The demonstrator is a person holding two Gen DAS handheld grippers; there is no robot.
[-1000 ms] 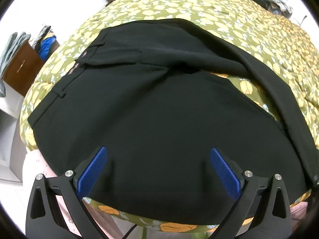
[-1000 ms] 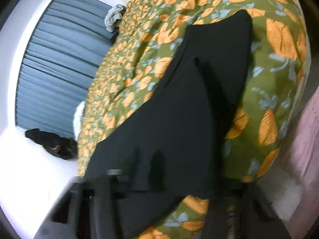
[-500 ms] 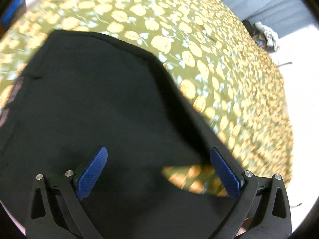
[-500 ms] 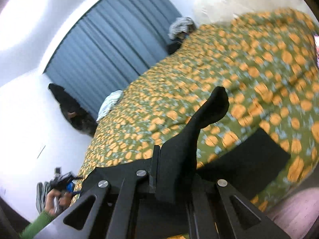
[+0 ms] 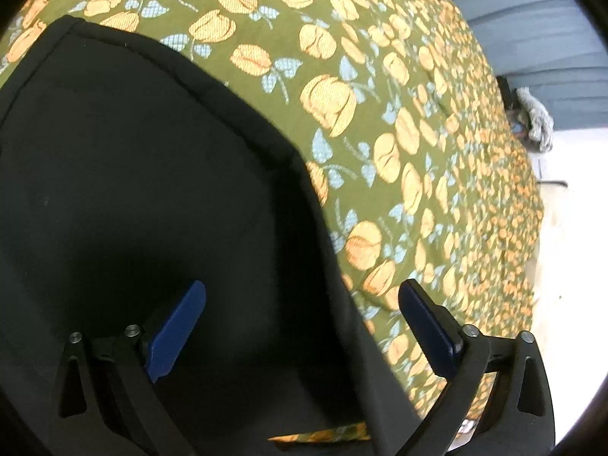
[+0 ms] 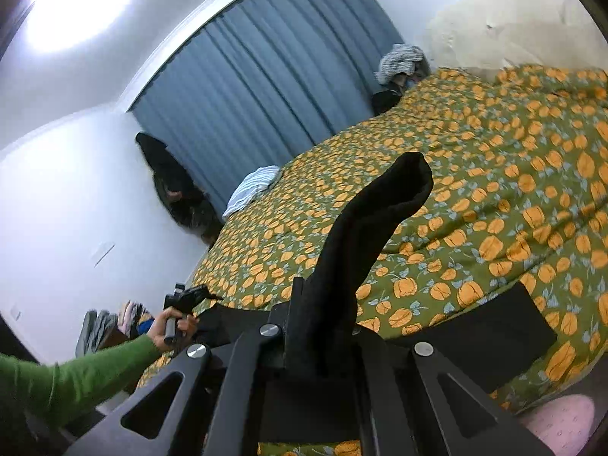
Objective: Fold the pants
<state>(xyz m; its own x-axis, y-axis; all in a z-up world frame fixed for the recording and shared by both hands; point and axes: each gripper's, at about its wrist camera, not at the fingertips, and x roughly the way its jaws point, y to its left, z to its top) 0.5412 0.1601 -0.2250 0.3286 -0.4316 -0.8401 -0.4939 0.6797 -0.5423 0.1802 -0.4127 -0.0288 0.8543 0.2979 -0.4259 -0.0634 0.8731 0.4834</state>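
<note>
Black pants (image 5: 144, 190) lie spread on a green bedspread with orange flowers (image 5: 380, 76). My left gripper (image 5: 300, 326) hovers over the pants' right edge. Its jaws are wide and closing, and its blue pads (image 5: 178, 323) press on nothing. In the right wrist view my right gripper (image 6: 323, 326) is shut on a pinched fold of the black pants (image 6: 372, 220), which sticks up in front of the camera. More black cloth (image 6: 494, 330) lies on the bed below it. The left gripper (image 6: 186, 296) also shows there, held by a hand on a green sleeve (image 6: 76, 368).
Blue curtains (image 6: 266, 95) hang behind the bed. A striped cloth (image 6: 254, 186) lies at the bed's far corner, a grey bundle (image 6: 402, 57) by the wall. Clothes are piled at lower left (image 6: 114, 323). Something pink (image 6: 558, 421) shows at lower right.
The left gripper swung right across the pants to their right edge and its jaws narrowed slightly. The right gripper rose with the pinched cloth, from looking down at the pants to looking across the bed.
</note>
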